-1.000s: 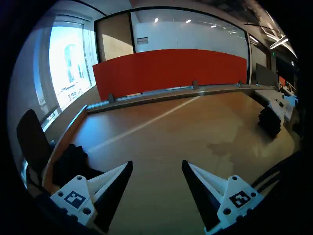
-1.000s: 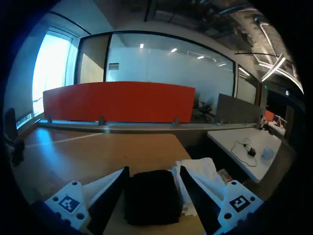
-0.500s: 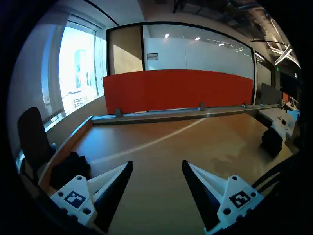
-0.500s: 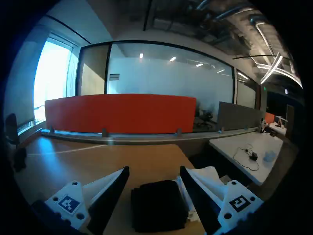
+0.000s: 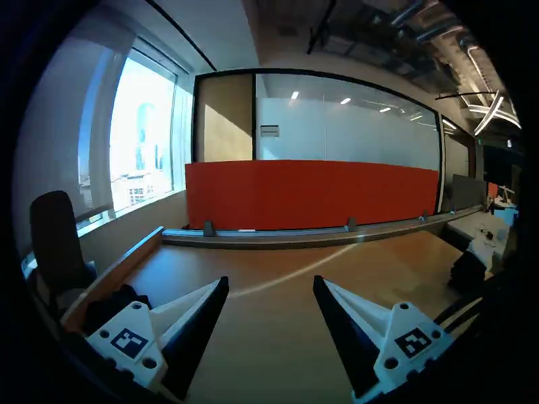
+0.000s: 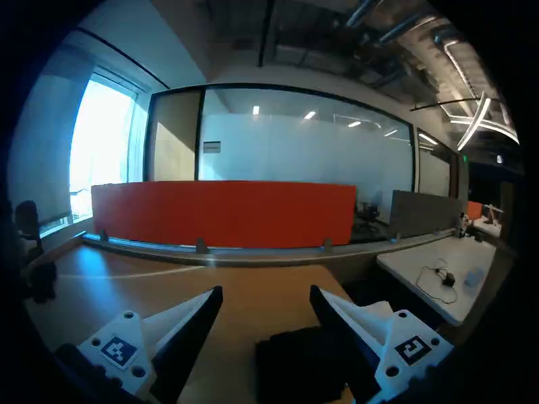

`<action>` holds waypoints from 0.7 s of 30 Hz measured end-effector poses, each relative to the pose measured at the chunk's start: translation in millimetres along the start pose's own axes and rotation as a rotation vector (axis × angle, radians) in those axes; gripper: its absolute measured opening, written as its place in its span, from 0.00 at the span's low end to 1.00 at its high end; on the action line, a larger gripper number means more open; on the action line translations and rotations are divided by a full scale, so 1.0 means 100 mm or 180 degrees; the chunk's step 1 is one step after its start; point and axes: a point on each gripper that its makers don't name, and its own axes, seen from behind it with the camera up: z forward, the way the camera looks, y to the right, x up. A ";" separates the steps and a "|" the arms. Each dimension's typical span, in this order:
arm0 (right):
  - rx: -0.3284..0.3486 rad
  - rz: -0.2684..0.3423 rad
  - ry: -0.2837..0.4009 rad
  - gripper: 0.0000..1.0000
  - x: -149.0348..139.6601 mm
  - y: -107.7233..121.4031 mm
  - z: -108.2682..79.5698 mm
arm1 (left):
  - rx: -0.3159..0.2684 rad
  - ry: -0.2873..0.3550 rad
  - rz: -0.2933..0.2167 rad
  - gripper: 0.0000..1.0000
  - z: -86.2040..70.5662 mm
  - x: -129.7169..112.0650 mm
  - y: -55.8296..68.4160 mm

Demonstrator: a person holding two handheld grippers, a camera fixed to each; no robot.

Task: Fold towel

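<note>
Left gripper view: the left claw [image 5: 269, 281] is held over a wide wooden desk [image 5: 283, 337]. Its two white-and-black fingers are spread far apart, with nothing between them. A long orange screen [image 5: 310, 194] stands along the desk's far edge, and a glass wall [image 5: 350, 128] rises behind it. A bright window [image 5: 141, 158] fills the wall on the left. A crumpled dark cloth [image 5: 111, 303] lies at the desk's left edge, just behind the claw's left finger. The dark back of a chair [image 5: 57, 236] rises beyond that edge. A dark folded stack [image 5: 468, 269] sits near the desk's right edge; it is too small to tell what it is made of.

Right gripper view: the right claw [image 6: 265, 291] is also spread wide and pinches nothing. A black folded towel [image 6: 303, 357] lies flat on the wooden desk, close to its right edge. It sits low between the two fingers, nearer the right one. That finger overlaps the towel, and it cannot be told whether they touch. The left finger is clear of it. The orange screen runs across the desk's far edge here too. Past the desk's right edge stands a separate white desk [image 6: 431, 252] with a thin dark cable [image 6: 438, 273] lying on it. A small dark shape [image 6: 42, 279] sits at the wooden desk's far left edge, too blurred to identify.
</note>
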 end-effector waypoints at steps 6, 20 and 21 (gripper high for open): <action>0.0118 -0.0011 0.0071 1.00 0.13 -0.34 0.02 | -0.0019 0.0053 -0.0094 0.93 0.01 0.06 -0.05; 0.0305 0.0027 0.0196 1.00 0.39 -1.11 0.07 | -0.0107 0.0166 -0.0073 0.93 0.04 0.24 -0.07; 0.0311 0.0036 0.0204 1.00 0.41 -1.15 0.07 | -0.0117 0.0186 -0.0085 0.93 0.04 0.26 -0.07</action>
